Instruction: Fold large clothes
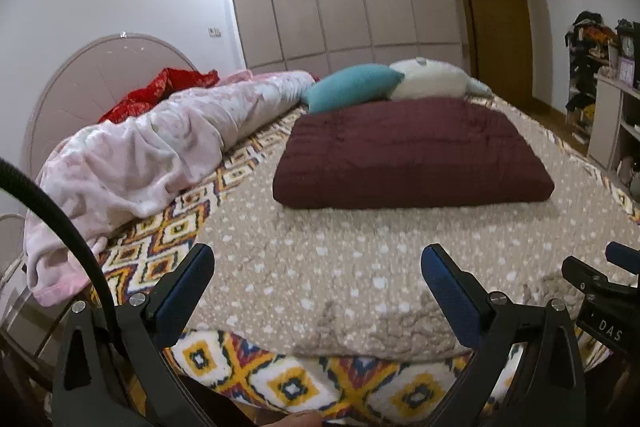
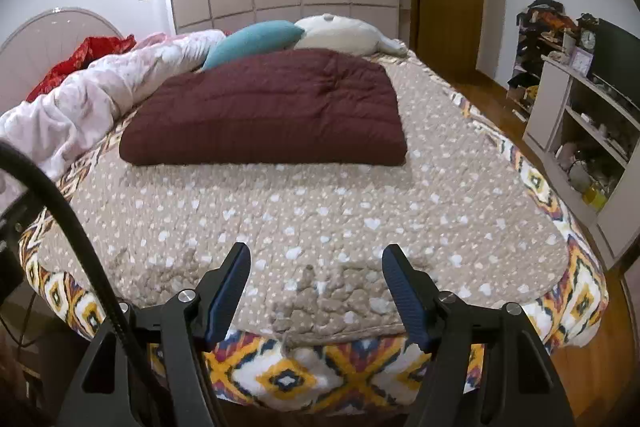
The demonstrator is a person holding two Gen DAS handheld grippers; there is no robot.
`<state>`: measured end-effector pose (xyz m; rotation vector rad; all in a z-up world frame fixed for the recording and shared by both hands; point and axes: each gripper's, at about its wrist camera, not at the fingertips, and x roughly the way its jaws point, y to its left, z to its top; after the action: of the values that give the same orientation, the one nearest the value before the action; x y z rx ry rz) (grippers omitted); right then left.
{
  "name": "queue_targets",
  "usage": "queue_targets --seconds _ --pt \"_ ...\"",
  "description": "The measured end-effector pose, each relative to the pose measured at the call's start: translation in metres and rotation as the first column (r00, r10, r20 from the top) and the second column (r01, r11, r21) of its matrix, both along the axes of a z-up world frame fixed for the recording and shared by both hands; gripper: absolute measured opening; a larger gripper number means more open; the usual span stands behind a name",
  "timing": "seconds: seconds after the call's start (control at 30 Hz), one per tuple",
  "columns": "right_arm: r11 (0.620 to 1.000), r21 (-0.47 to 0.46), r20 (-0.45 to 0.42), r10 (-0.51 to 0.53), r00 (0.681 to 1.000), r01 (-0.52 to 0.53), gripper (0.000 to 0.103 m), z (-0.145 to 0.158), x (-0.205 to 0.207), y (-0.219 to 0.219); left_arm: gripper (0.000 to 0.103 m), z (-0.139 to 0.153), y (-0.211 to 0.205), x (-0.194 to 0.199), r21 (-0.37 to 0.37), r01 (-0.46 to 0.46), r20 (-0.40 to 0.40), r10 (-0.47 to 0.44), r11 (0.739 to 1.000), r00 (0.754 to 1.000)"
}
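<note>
A: Near edge of the bed first — both tools hung just over it. Left gripper (image 1: 316,269) was spread wide, nothing in it. Right gripper (image 2: 316,269) likewise, released & empty.

B: And under them?

A: Beige heart-print blanket (image 2: 320,203), laid flat across the bed (image 2: 288,379), its near hem crumpled right btwn the right gripper's fingers (image 2: 230,291). No fold in it that I could see, so I judged that one not yet begun; prob. next.

B: Anything done?

A: Farther up, toward the bed's far half, the maroon quilt (image 1: 408,151) sat as a neat thick rectangle on top of the beige one. Looked finished, well apart from both grippers.

B: Left side?

A: Pale pink blanket (image 1: 160,147) bunched along the left edge, unfolded. A red cloth (image 1: 160,87) heaped beyond it by the headboard (image 1: 80,75). So roughly one piece done, several left.
</note>
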<state>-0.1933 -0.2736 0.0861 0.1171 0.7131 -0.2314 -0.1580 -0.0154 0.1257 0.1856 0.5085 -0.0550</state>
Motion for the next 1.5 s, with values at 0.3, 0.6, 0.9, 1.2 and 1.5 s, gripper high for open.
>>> queue_targets --seconds 0.3,0.6,0.9,1.2,1.5 --pt "1.000 0.014 -0.061 -0.027 0.998 0.028 0.073 -0.014 0.005 0.000 0.103 -0.013 0.004 0.008 -0.027 0.029 -0.070 -0.031 0.999 0.997" --pt "0.999 -0.041 -0.101 -0.035 0.994 0.031 0.073 -0.020 0.008 0.011 0.103 -0.023 0.013 0.016 -0.076 0.021 -0.136 -0.031 0.997 0.990" --pt "0.985 -0.153 -0.150 -0.102 0.983 0.079 0.073 -0.027 0.011 0.018 0.103 -0.017 0.019 0.010 -0.093 0.008 -0.072 -0.015 0.996 0.997" --pt "0.981 -0.184 -0.139 -0.095 0.986 0.068 0.075 -0.025 0.010 0.025 0.103 -0.009 0.030 0.003 -0.145 -0.007 -0.002 0.007 0.989 1.000" --pt "0.977 -0.209 -0.156 -0.077 0.985 0.044 0.075 -0.028 0.011 0.033 0.103 -0.021 0.023 0.008 -0.093 -0.004 -0.052 -0.001 0.996 0.999"
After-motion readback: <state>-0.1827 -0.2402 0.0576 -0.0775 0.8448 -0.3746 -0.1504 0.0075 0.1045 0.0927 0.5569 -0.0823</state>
